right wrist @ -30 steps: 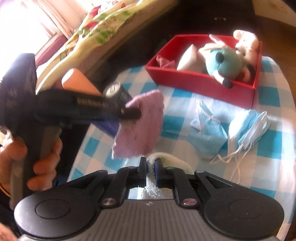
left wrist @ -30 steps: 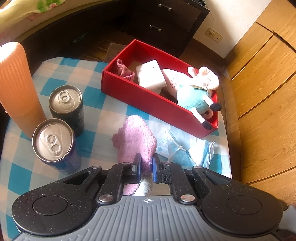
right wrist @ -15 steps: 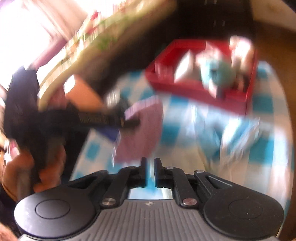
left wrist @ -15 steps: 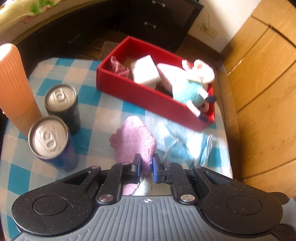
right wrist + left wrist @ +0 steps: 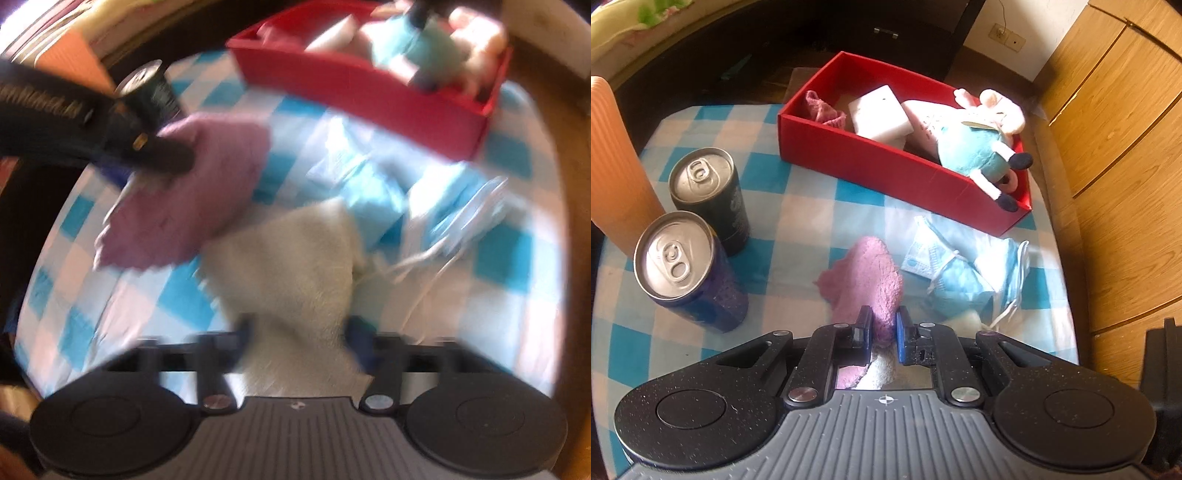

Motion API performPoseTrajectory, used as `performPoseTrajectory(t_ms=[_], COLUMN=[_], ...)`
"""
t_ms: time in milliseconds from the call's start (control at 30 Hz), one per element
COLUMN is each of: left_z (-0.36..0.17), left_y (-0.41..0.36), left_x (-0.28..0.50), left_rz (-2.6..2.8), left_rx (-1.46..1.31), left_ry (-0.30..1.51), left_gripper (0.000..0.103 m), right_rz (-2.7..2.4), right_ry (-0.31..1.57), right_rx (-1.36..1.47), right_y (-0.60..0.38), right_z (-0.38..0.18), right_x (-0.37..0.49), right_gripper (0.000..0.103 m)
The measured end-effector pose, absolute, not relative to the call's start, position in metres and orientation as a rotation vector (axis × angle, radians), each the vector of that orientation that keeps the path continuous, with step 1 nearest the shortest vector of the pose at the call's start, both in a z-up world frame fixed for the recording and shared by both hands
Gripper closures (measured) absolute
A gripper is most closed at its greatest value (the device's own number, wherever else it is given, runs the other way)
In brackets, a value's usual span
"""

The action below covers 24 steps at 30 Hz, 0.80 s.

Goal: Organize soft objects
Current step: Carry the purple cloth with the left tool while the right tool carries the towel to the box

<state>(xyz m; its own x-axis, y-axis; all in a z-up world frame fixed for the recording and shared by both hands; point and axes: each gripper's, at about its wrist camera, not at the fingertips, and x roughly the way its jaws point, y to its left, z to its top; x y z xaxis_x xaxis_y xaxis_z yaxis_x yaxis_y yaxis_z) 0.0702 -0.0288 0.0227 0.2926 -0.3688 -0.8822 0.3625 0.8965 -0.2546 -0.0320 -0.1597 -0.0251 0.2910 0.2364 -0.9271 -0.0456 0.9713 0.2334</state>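
My left gripper (image 5: 884, 326) is shut on a purple fuzzy cloth (image 5: 868, 273) and holds it above the checked tablecloth; the cloth also shows in the right wrist view (image 5: 184, 199), hanging from the left gripper. My right gripper (image 5: 299, 332) is open, its fingers spread on either side of a cream fuzzy cloth (image 5: 295, 266) lying on the table. This view is blurred. A red box (image 5: 897, 166) at the far side holds a plush mouse (image 5: 979, 144), a white sponge (image 5: 879, 112) and a pink cloth (image 5: 822, 109). Blue face masks (image 5: 960, 273) lie in front of the box.
Two drink cans (image 5: 705, 195) (image 5: 687, 273) and a tall orange ribbed cylinder (image 5: 613, 166) stand at the table's left. Wooden cabinet doors (image 5: 1119, 147) run along the right. A dark dresser (image 5: 886, 33) stands behind the table.
My right gripper has opened from shut, and the cream cloth now lies spread between its fingers. It has also moved quickly. My left gripper still holds the purple cloth, lifted a little.
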Motion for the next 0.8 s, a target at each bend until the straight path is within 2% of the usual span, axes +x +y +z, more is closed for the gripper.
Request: performPoseTrajectory(t_ms=[200, 567, 800], left_z=[0.028, 0.049, 0.073], left_y=[-0.025, -0.026, -0.035], left_x=[0.069, 0.07, 0.069], left_rz=[-0.487, -0.519, -0.555], left_rx=[-0.021, -0.069, -0.091], left_ry=[1.168, 1.122, 1.058], left_gripper=[0.09, 0.09, 0.09], right_rz=[0.255, 0.279, 0.272], right_ry=[1.206, 0.947, 0.841], right_rx=[0.278, 0.487, 0.493], right_y=[-0.165, -0.199, -0.207], right_z=[0.0, 0.07, 0.103], right_x=[-0.042, -0.04, -0.037], right_gripper=[0.103, 0.103, 0.103])
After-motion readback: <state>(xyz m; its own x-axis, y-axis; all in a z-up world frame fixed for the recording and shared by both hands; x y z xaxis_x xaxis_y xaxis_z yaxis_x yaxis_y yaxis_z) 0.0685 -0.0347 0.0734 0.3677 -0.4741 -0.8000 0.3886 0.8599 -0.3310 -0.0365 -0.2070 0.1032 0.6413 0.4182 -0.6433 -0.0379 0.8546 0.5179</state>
